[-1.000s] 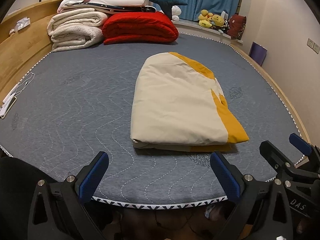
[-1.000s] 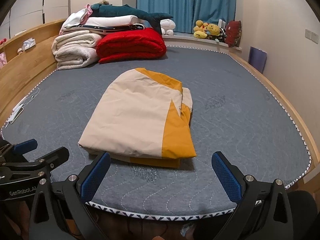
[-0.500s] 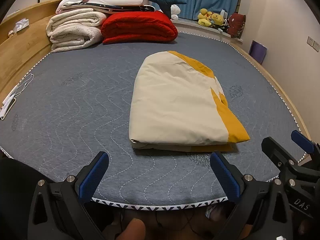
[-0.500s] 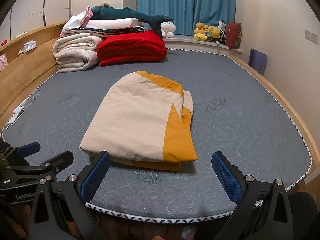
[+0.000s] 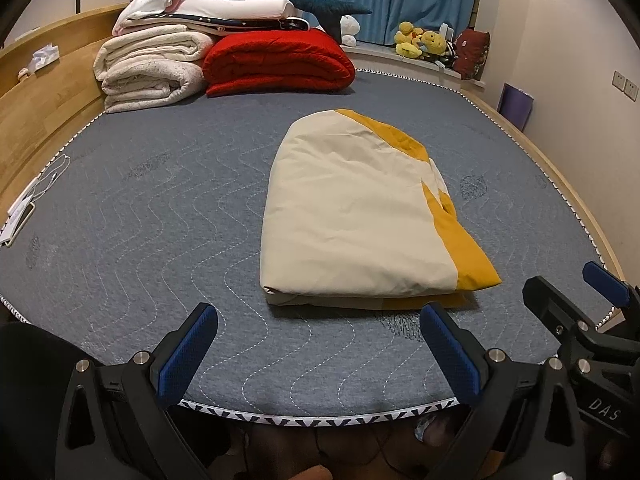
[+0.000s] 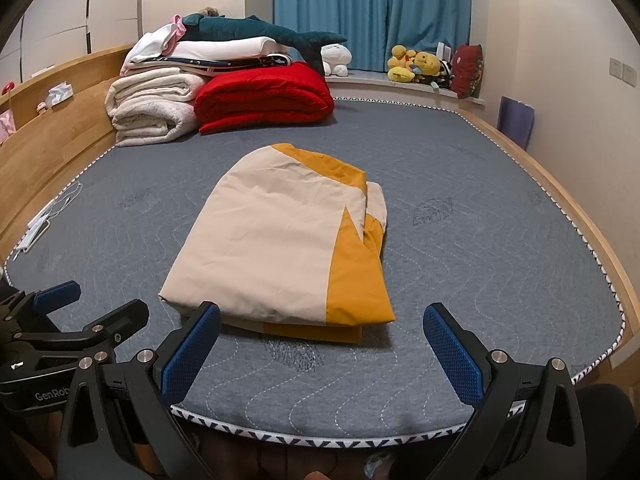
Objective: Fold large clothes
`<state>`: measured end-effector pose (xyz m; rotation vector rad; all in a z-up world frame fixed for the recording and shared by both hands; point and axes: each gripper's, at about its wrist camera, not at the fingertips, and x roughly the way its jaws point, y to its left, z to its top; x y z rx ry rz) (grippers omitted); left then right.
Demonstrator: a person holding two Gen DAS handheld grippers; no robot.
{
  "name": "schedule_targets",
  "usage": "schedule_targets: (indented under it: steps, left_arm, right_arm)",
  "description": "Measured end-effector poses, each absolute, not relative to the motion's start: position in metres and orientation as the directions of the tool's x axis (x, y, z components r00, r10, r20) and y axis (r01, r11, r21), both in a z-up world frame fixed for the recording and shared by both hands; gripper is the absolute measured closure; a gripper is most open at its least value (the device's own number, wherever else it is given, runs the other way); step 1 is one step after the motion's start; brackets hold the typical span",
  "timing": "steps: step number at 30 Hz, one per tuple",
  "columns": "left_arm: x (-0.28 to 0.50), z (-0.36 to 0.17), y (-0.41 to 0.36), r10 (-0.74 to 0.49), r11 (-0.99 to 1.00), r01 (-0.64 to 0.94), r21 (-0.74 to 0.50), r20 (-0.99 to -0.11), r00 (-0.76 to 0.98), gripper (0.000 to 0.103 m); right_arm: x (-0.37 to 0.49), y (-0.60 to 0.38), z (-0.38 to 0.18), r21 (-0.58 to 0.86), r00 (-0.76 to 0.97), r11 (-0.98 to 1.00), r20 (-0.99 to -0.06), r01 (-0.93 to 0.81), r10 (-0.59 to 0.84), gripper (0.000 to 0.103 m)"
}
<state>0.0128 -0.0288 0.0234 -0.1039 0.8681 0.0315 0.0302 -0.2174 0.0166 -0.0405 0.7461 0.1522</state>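
A grey quilted bed [image 5: 160, 216] fills the view. A folded cream and mustard garment [image 5: 360, 220] lies flat at its centre. At 6 o'clock, the left tool [image 5: 318, 354] and right tool [image 6: 320, 354] hover with blue fingers apart, empty, near the garment's front edge.

Left wrist view low at the bed's [image 5: 120, 208] near edge, facing its far end, right wrist view beside it, facing likewise, both sharing the folded garment [image 5: 352, 220], each glimpsing the other gripper
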Motion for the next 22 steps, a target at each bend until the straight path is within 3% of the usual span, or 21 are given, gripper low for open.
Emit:
schedule_targets:
  steps: [22]
  left_arm:
    - [0.0154, 0.0246, -0.0268, -0.024, 0.995, -0.058, -0.081, -0.760, 0.650, 0.002]
  right_arm:
    - [0.0315, -0.2163, 0.0172, 0.023, 0.720, 0.989, -0.683, -0.149, 0.125, 0.002]
